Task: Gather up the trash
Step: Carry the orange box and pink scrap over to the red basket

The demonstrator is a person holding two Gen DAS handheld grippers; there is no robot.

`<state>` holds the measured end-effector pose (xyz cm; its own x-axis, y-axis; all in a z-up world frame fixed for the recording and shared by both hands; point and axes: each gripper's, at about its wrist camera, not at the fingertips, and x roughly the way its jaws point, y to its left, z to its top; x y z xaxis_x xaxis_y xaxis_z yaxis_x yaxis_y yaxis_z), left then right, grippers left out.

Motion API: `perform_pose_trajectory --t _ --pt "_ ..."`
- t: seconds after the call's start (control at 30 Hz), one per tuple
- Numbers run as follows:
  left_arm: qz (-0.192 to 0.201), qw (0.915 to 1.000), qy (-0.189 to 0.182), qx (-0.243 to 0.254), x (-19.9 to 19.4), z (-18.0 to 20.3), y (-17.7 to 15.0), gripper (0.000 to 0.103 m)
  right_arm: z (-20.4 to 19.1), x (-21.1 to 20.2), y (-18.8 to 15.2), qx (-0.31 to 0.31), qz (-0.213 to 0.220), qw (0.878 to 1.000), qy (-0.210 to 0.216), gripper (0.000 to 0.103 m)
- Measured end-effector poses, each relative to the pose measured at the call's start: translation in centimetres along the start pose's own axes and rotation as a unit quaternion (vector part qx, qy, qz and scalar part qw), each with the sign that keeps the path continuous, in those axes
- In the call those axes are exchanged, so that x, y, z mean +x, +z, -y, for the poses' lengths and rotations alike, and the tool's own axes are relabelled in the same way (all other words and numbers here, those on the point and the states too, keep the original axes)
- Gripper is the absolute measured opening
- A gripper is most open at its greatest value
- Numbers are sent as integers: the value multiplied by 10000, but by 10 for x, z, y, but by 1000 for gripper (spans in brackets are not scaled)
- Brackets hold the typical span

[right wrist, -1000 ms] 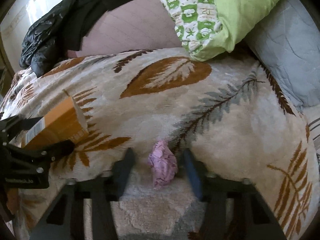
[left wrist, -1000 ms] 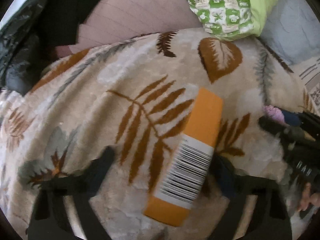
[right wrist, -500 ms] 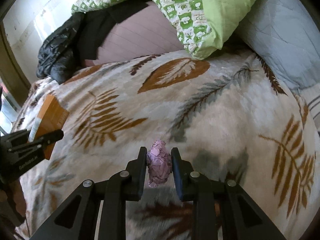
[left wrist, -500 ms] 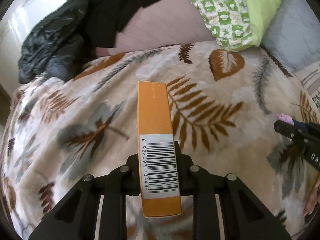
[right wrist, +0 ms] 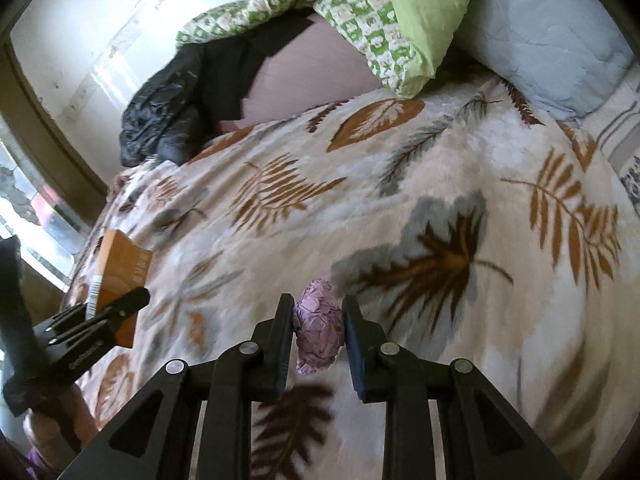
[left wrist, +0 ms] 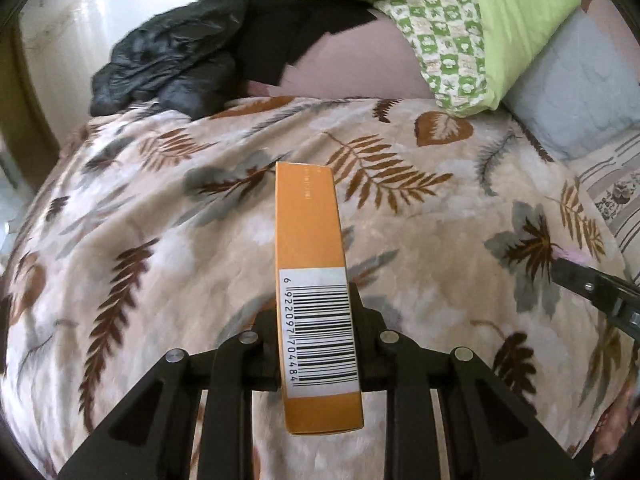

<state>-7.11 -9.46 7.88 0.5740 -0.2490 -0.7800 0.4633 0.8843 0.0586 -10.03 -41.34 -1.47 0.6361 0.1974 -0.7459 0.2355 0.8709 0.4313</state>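
My left gripper (left wrist: 314, 312) is shut on a long orange carton (left wrist: 312, 248) with a barcode label, held lengthwise above the leaf-patterned blanket (left wrist: 160, 208). The carton also shows in the right wrist view (right wrist: 120, 268), at the left, with the left gripper (right wrist: 120, 304) on it. My right gripper (right wrist: 318, 316) is shut on a crumpled pink paper ball (right wrist: 318, 328), lifted above the blanket (right wrist: 400, 200). The right gripper's tip (left wrist: 576, 276) shows at the right edge of the left wrist view, with a bit of pink paper (left wrist: 572, 255).
A black jacket (left wrist: 168, 64) lies at the far left of the bed by the wall. A green patterned quilt (left wrist: 448, 28) and a grey pillow (left wrist: 576, 92) lie at the far right. A window frame (right wrist: 44, 152) is at the left.
Both grippers closed on their items and lifted them off the blanket. The orange carton now points straight ahead. Both views have pulled back and up from the bed.
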Motion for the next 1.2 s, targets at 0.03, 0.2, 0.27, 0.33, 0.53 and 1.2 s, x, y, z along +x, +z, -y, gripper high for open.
perform_pose_trajectory --t 0.03,0.2,0.27,0.33,0.53,1.2 --pt "10 10000 34 -31 -3 -1 -3 23 -3 -6 -5 -11 40 10000 7 26" --pt "20 9993 322 -166 -19 0 -27 23 -20 -38 -32 -61 176 9998 86 26" --pt "47 9992 370 -154 -27 1 -36 23 -26 -48 -41 -131 211 9996 101 26" --pt "98 9990 429 -87 -37 5 -44 23 -33 -61 -52 -236 272 9993 70 26" --pt "247 9988 415 96 -71 19 -60 23 -40 -88 -75 -260 322 9991 100 26" --pt "668 9957 253 598 -140 62 -80 23 -46 -166 -116 -364 831 9956 -253 26"
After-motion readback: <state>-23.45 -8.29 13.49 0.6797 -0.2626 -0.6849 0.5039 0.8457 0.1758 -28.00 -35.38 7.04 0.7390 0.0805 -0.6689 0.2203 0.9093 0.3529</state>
